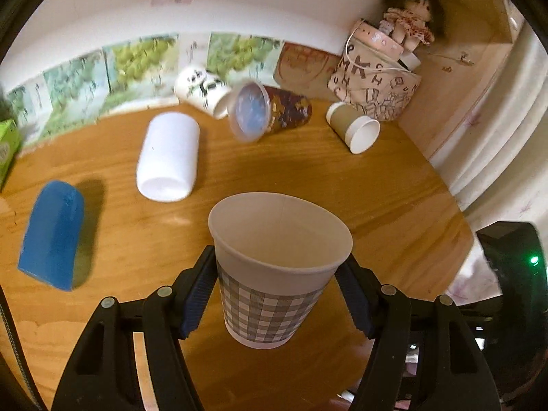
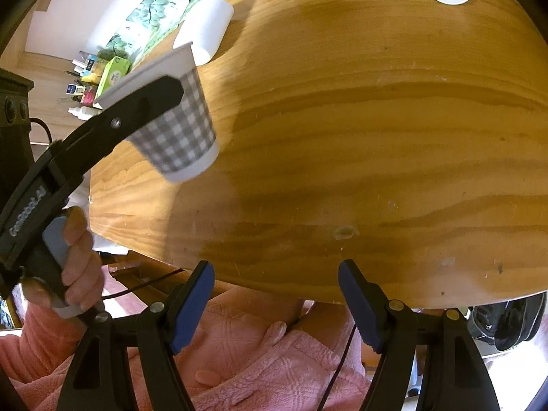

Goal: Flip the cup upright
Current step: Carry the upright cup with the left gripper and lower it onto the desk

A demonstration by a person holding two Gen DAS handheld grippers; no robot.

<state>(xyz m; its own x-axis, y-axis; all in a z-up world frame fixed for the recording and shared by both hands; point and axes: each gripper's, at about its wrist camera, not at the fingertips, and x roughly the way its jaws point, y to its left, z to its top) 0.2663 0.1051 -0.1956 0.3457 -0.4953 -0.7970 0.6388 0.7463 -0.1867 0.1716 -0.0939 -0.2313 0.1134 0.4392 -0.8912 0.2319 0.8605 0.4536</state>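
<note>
A grey-checked paper cup (image 1: 274, 274) is held upright, mouth up, between the blue pads of my left gripper (image 1: 279, 287), a little above the wooden table (image 1: 376, 205). In the right wrist view the same cup (image 2: 178, 130) hangs tilted in the left gripper's black fingers above the table's left part. My right gripper (image 2: 275, 298) is open and empty, near the table's front edge (image 2: 308, 294).
Several cups lie on their sides at the back: a white one (image 1: 169, 157), a blue one (image 1: 53, 236), a panda-print one (image 1: 202, 89), a dark lidded one (image 1: 270, 109), a brown-and-white one (image 1: 354, 126). A lettered bag with a doll (image 1: 380, 78) stands back right.
</note>
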